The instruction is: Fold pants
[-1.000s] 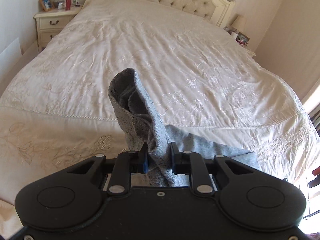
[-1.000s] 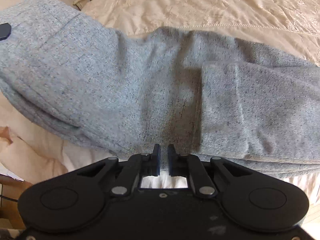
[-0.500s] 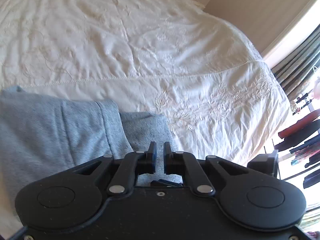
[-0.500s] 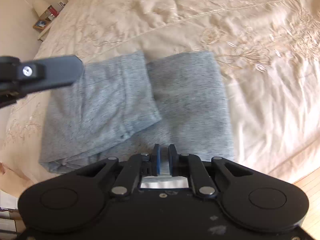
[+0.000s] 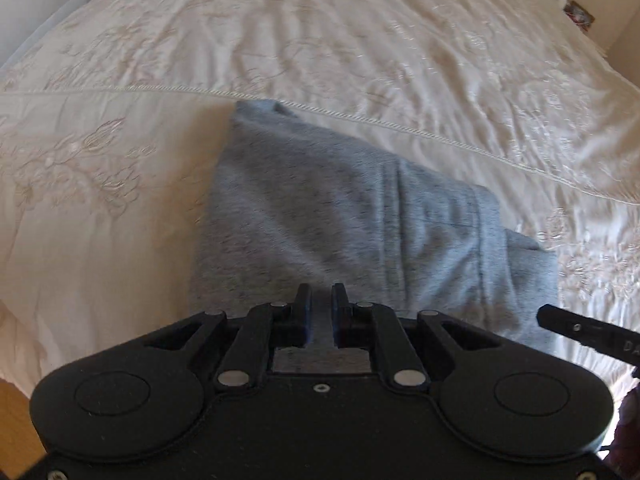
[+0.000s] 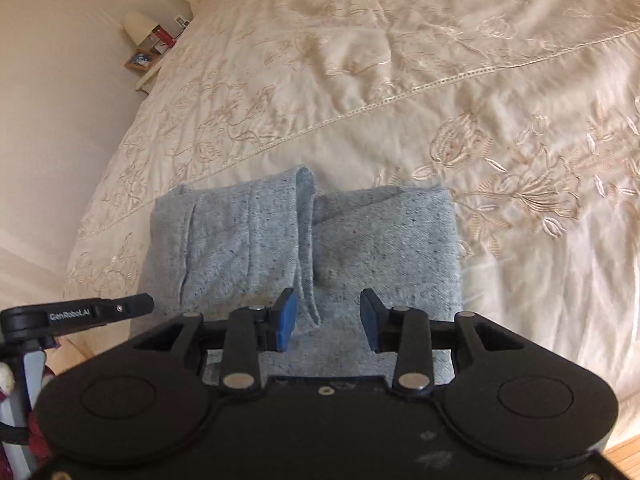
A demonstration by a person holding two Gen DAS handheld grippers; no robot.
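The grey pants (image 5: 340, 220) lie folded flat on the cream bedspread (image 5: 360, 60) near its front edge. My left gripper (image 5: 320, 308) points down over the near side of the pile. Its jaws are opening and stand a narrow gap apart, with grey cloth showing below the gap and nothing pinched. In the right wrist view the pants (image 6: 248, 240) show an upper layer on the left whose hemmed edge runs toward me. My right gripper (image 6: 328, 320) hangs over that edge, its jaws opening wide, and the blue pads (image 6: 286, 320) do not touch it.
The embroidered bedspread (image 6: 440, 60) stretches away on all sides of the pants. A nightstand (image 6: 148, 60) with a lamp and photo frames stands at the far left by the wall. Wooden floor (image 5: 16, 412) shows at the bed's front edge. Each view catches the other gripper's finger (image 5: 588, 330) at its side.
The left gripper let go of the raised pant leg, which now lies folded over the pile, and it came down lower. The right jaws went from shut to wide open.
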